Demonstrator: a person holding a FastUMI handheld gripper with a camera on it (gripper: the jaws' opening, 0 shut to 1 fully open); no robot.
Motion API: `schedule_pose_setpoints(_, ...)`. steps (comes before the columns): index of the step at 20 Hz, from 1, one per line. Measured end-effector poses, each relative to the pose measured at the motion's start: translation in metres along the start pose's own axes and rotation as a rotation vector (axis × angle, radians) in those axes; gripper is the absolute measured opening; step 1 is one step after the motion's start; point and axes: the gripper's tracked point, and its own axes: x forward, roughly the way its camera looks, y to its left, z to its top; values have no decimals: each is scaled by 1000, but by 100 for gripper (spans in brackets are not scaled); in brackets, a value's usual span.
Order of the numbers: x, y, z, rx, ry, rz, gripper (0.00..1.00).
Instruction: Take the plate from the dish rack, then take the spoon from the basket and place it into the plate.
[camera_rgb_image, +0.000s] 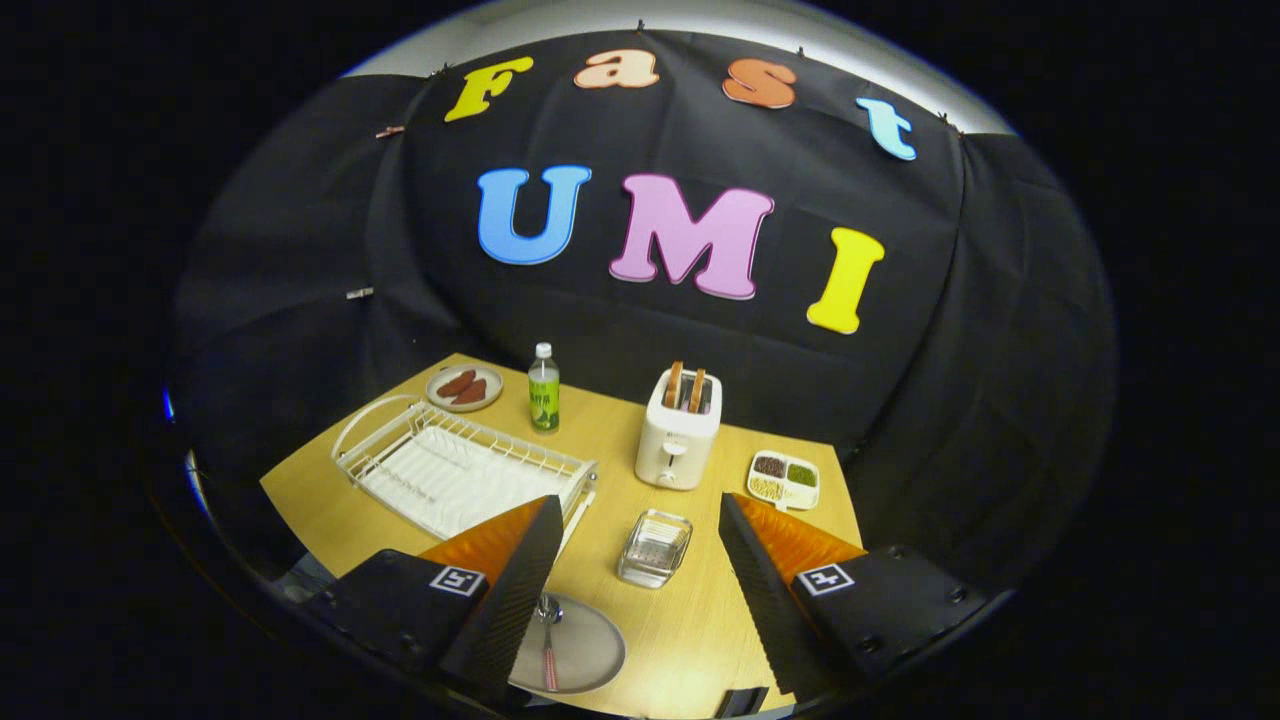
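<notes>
The round grey plate (580, 650) lies flat on the wooden table (690, 640), close under my left finger, and the spoon with the red handle (548, 650) rests inside it, bowl end towards the finger. By my judgement the job is as good as finished. My gripper (640, 580) is spread wide, pinching nothing — the small clear glass basket (655, 548) sits just ahead, between the fingers. Beyond the left finger stands the white wire dish rack (460, 468), bare of dishes. Farther off are a white toaster (680, 440), a green bottle (544, 390), a divided snack tray (784, 478). The risk now — pulling back low, my left finger could clip the plate's rim and tip the spoon out.
</notes>
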Motion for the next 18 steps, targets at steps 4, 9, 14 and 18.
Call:
schedule_pose_setpoints(4, -17, -9, 62, -27, -138, -37, 97)
schedule_pose_setpoints(9, -28, -18, 114, 11, -241, -42, 96)
schedule_pose_setpoints(14, -22, -16, 113, 1, -237, -39, 96)
schedule_pose_setpoints(18, -17, -13, 113, 6, -231, -30, 97)
